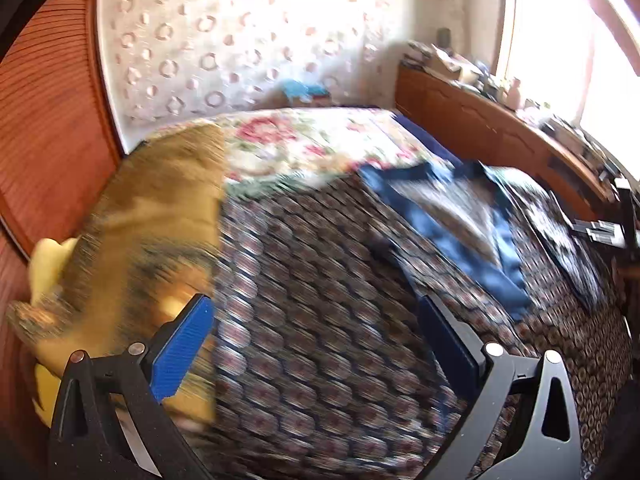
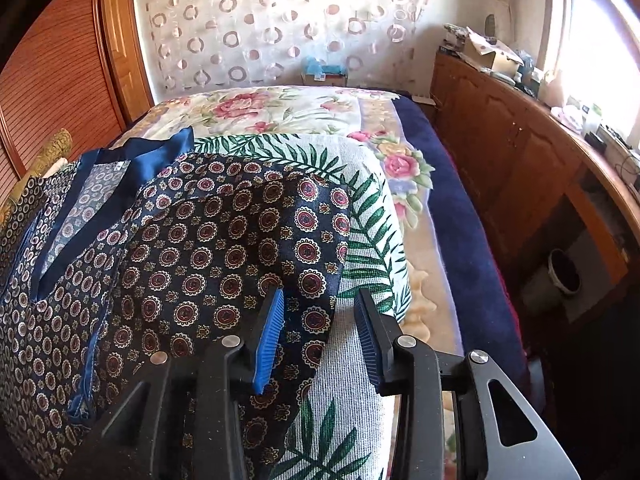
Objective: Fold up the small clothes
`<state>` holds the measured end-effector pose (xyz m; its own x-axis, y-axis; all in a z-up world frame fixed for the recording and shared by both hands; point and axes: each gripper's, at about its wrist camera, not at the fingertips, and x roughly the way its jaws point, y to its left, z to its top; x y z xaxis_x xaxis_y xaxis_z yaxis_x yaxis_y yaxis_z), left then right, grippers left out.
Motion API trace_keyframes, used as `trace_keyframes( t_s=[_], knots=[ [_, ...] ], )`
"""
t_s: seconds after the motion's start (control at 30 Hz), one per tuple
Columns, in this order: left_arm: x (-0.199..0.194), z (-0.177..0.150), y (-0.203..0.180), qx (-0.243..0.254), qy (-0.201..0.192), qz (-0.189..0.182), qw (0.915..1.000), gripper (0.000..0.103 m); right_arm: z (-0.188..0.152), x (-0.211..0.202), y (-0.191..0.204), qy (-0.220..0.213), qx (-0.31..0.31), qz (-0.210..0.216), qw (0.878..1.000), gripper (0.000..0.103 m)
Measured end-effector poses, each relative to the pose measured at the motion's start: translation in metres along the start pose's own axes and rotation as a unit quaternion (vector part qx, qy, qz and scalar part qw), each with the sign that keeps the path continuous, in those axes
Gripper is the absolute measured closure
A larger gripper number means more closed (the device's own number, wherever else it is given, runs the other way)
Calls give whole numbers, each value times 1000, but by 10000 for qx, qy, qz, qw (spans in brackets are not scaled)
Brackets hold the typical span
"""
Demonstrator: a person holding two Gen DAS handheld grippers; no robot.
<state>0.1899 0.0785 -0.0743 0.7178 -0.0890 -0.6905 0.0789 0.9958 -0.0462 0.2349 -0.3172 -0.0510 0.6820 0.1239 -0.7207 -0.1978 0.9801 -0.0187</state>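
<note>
A navy garment with red-and-white medallions [image 2: 224, 248] lies spread on the bed, its blue satin trim [image 2: 160, 148] folded open at the far left. My right gripper [image 2: 319, 292] hovers open over the garment's right edge. The cloth lies under the left finger [image 2: 272, 328], and neither pad presses on it. In the blurred left wrist view the same garment [image 1: 320, 260] fills the middle, with its blue lining [image 1: 472, 220] at the right. My left gripper [image 1: 312, 300] stands wide open above it with nothing between the fingers.
A white leaf-print cloth [image 2: 360, 208] lies under the garment on a floral blanket [image 2: 260, 108]. A mustard cushion [image 1: 160, 208] sits at the bed's left. A slatted wardrobe [image 2: 52, 80] stands left, a cluttered wooden cabinet [image 2: 500, 152] right, with a bin [image 2: 564, 272] on the floor.
</note>
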Motion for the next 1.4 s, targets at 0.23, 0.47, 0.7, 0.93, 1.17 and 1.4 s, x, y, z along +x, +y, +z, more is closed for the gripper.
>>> trace_keyframes(
  t_s=[0.23,0.47,0.7,0.93,1.17,1.4],
  knots=[
    [23,32,41,-136,263,229,9993,40,-1,-4,2,-3,-26,-35,10000,65],
    [61,49,49,-49,684,391,9969,68,-1,-4,2,-3,-37,-41,10000,65],
    [77,62,43,208,794,587,9949,73,0,-4,2,-3,-29,-27,10000,65],
    [85,66,35,600,1011,781,9900,73,0,-4,2,-7,-38,-17,10000,65],
    [90,65,28,871,1280,853,9842,73,-1,-4,2,-10,-47,-8,10000,65],
    [101,58,21,1106,1453,927,9788,84,-1,-4,1,-11,-49,-10,10000,65]
  ],
)
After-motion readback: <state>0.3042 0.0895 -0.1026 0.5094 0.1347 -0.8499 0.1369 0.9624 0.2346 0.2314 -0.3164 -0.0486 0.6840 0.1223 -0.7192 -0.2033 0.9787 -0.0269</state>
